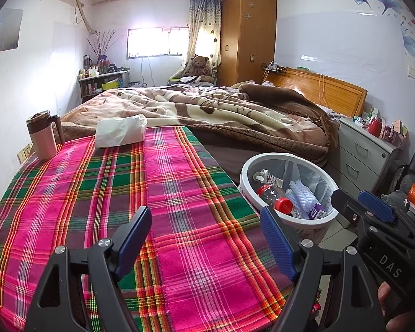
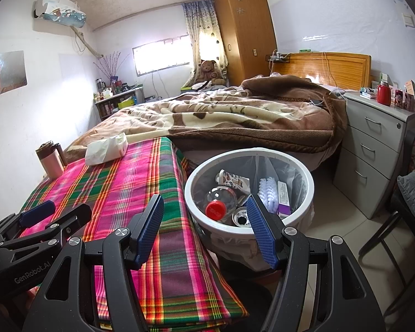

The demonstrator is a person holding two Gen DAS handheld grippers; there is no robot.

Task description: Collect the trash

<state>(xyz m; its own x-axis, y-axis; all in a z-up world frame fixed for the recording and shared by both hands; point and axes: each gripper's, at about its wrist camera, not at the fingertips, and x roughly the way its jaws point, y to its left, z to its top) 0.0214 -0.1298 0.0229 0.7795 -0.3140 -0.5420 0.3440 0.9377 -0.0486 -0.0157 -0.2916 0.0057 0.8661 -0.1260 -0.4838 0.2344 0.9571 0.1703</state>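
"GenRobot.AI" is showing in white on the left gripper [image 2: 45, 218] body and "DAS" on the right gripper [image 1: 365, 202]. Both sets of jaws are standing partly open, gripping nothing. The white waste bin [image 2: 192, 193] is sitting on the floor beside the plaid tablecloth [image 1: 179, 193], just ahead of the right gripper, holding a red-capped bottle [image 2: 217, 206], a can [image 2: 242, 218] and a purple box [image 2: 283, 196]. A tissue pack [image 1: 120, 132] and a lidded mug [image 1: 44, 135] are resting at the cloth's far edge.

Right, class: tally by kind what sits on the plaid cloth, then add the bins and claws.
Mugs: 1
Tissue packs: 1
Bins: 1
Claws: 2, left claw and right claw
Total: 5
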